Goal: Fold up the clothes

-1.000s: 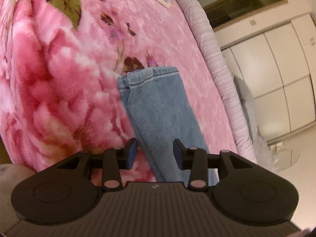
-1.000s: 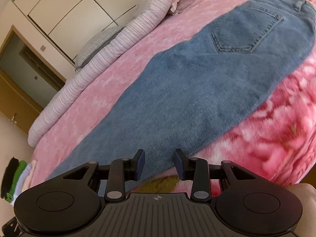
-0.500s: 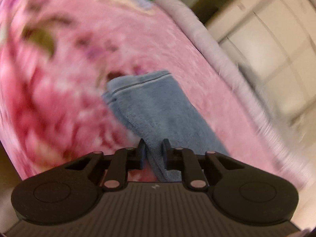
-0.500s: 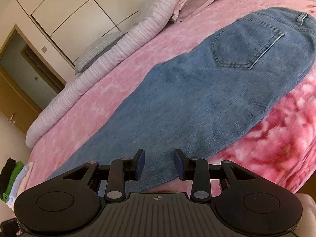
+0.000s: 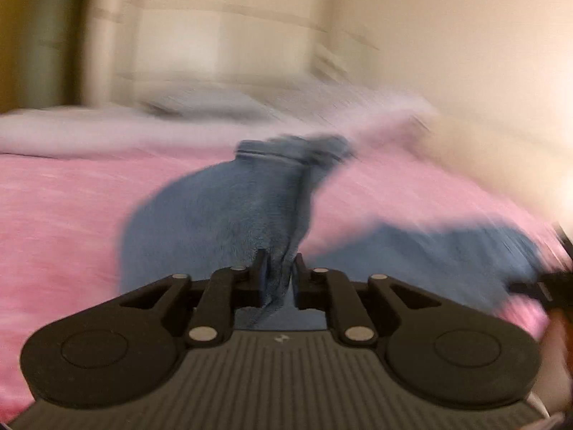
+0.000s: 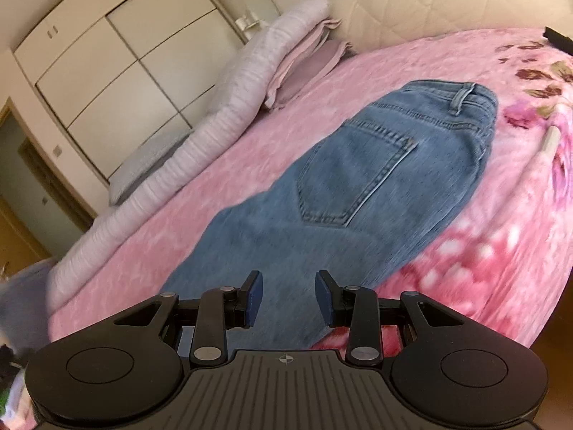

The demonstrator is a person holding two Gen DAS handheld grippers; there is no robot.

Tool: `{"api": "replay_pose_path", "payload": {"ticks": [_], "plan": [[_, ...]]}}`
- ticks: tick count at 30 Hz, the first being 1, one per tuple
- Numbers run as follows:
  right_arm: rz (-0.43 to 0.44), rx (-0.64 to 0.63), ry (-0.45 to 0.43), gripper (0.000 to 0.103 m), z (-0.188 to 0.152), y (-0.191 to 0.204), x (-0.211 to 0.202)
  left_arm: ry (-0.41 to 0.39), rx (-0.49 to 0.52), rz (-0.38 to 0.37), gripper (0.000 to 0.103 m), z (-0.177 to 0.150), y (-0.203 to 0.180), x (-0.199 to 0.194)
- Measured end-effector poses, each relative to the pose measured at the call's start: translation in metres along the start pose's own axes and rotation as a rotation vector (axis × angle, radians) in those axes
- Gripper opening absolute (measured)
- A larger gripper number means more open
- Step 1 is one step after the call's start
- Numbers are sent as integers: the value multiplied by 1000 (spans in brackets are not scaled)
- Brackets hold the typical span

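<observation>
The picture is smeared with motion blur. The left gripper (image 5: 278,272) sits at 6 o'clock, its jaws pinched on a bunched fold of blue jeans (image 5: 229,211). The denim rises from the jaws toward 12 o'clock, ending in a hemmed edge near centre. More denim lies toward 4 o'clock on the pink blanket (image 5: 61,215). A pale lilac duvet (image 5: 89,129) runs along the bed's far side, with cream cupboards (image 5: 215,36) behind it.

Each camera sits just behind its tool, looking forward along the fingers. The left view skims low and close across the bed (image 5: 64,215), badly blurred; the right view looks from higher. Both share the jeans (image 6: 376,186), pink blanket (image 6: 483,251) and wardrobe (image 6: 118,71)
</observation>
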State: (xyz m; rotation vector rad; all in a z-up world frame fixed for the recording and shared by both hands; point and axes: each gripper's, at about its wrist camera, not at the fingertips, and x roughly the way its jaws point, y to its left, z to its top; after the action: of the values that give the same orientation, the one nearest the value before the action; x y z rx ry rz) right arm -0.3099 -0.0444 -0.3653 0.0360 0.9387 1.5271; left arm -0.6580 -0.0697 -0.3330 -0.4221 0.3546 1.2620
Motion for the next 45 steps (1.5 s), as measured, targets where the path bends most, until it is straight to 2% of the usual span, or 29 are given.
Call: {"api": "replay_pose_path", "payload": {"ticks": [2, 3, 6, 9, 14, 17, 19, 21, 24, 28, 33, 36, 41, 45], "plan": [[-1, 9, 11, 37, 1, -2, 1, 138, 39, -77, 18, -19, -25, 31], [-3, 11, 23, 37, 1, -2, 1, 186, 49, -89, 18, -27, -33, 39], [74, 93, 102, 37, -7, -2, 10, 174, 20, -121, 18, -33, -33, 16], [154, 178, 182, 37, -15, -1, 18, 147, -67, -161, 18, -25, -3, -16], [296, 339, 323, 37, -31, 1, 34, 89, -177, -27, 17, -19, 48, -53], [389, 478, 426, 37, -45, 7, 48, 99, -228, 30, 17, -23, 71, -46], [393, 519, 463, 39, -52, 10, 56, 108, -256, 37, 17, -30, 80, -43], [371, 539, 464, 47, -56, 13, 59, 114, -283, 37, 17, -36, 87, -41], [347, 552, 456, 49, -57, 18, 65, 115, -310, 27, 17, -42, 94, -42], [320, 558, 452, 49, -58, 26, 73, 108, -333, 20, 17, -45, 102, -44], [283, 493, 405, 49, -58, 46, 70, 103, -349, 26, 18, -46, 107, -42], [308, 495, 405, 49, -61, 50, 65, 101, -354, 29, 18, -46, 109, -42], [289, 501, 384, 49, -67, 50, 71, 103, -363, 25, 18, -48, 111, -40], [272, 441, 341, 44, -66, 55, 72, 106, -373, 19, 18, -49, 113, -40]]}}
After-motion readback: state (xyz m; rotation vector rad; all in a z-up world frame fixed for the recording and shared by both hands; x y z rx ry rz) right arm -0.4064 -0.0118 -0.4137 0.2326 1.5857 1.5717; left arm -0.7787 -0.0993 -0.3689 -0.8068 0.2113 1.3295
